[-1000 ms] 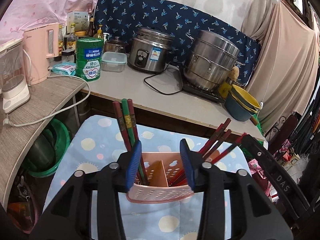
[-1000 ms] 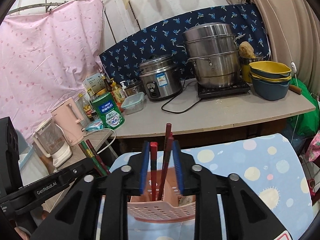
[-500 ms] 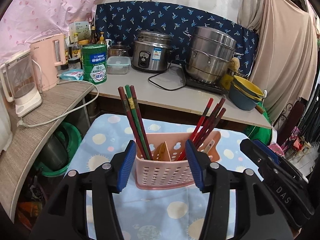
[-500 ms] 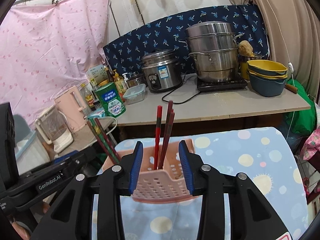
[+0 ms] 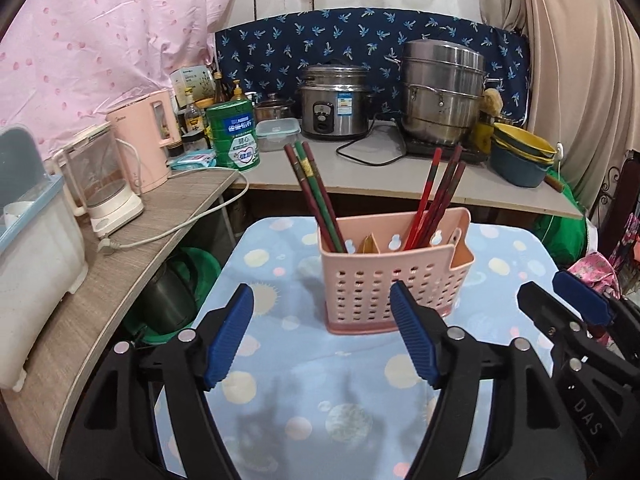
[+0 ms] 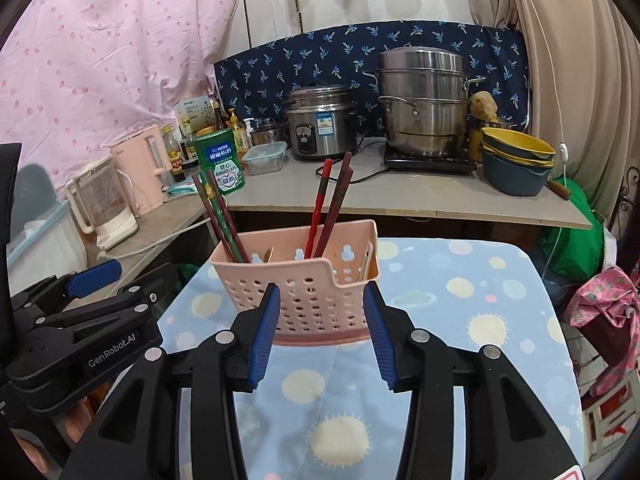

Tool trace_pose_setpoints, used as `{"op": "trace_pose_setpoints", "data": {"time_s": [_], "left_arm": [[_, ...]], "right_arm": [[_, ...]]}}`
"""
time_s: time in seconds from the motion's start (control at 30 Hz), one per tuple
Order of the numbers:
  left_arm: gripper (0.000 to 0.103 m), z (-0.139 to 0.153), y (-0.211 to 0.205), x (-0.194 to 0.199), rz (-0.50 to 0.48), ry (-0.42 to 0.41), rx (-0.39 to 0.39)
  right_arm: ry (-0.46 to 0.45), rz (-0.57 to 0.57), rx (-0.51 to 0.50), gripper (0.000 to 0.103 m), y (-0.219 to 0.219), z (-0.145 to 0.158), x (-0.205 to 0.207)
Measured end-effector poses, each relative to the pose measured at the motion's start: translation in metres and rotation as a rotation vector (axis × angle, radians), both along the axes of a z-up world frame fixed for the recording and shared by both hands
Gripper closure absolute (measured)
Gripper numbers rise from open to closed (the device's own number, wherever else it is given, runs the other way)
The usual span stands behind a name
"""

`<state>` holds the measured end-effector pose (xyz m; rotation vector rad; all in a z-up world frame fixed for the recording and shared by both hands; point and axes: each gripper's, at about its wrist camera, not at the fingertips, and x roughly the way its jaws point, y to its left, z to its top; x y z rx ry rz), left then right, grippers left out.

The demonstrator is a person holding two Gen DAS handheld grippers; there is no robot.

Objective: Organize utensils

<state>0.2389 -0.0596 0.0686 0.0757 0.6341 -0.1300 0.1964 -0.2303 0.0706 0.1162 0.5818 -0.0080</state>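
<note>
A pink perforated utensil basket (image 5: pixel 394 276) stands upright on a blue dotted cloth (image 5: pixel 320 380). Dark red and green chopsticks (image 5: pixel 312 196) lean in its left compartment, red chopsticks (image 5: pixel 436 196) in its right one. My left gripper (image 5: pixel 322 336) is open and empty, a little in front of the basket. My right gripper (image 6: pixel 322 334) is open and empty, its blue pads on either side of the basket's near wall (image 6: pixel 316 300), apart from it. The basket's chopsticks show in the right wrist view too (image 6: pixel 328 208).
Behind the cloth a counter (image 5: pixel 400 176) holds a rice cooker (image 5: pixel 334 100), a steel steamer pot (image 5: pixel 440 96), stacked bowls (image 5: pixel 520 156), a green tin (image 5: pixel 236 136). A wooden shelf (image 5: pixel 100 264) at left carries a pink kettle (image 5: pixel 144 144) and a blender (image 5: pixel 104 184).
Both grippers have pulled back from the basket and opened wider. The right gripper has let go of the red chopsticks, which now stand in the basket's right compartment.
</note>
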Motion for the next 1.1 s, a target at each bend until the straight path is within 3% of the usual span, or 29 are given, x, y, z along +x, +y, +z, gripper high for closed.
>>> {"op": "trace_pose_setpoints", "data": {"time_s": [0.27, 0.6, 0.9, 1.1], "left_arm": [[0.015, -0.008, 0.007, -0.032, 0.028, -0.013, 0.043], [0.008, -0.018, 0.009, -0.057, 0.031, 0.009, 0.061], [0.007, -0.030, 0.012, -0.067, 0.045, 0.048, 0.053], [0.007, -0.036, 0.012, -0.071, 0.058, 0.056, 0.061]], "right_arm": [[0.023, 0.001, -0.015, 0.055, 0.009, -0.006, -0.029], [0.039, -0.018, 0.018, 0.047, 0.010, -0.013, -0.057], [0.065, -0.045, 0.029, 0.018, 0.003, -0.024, -0.070], [0.065, -0.056, -0.009, 0.011, 0.005, -0.028, -0.075]]}}
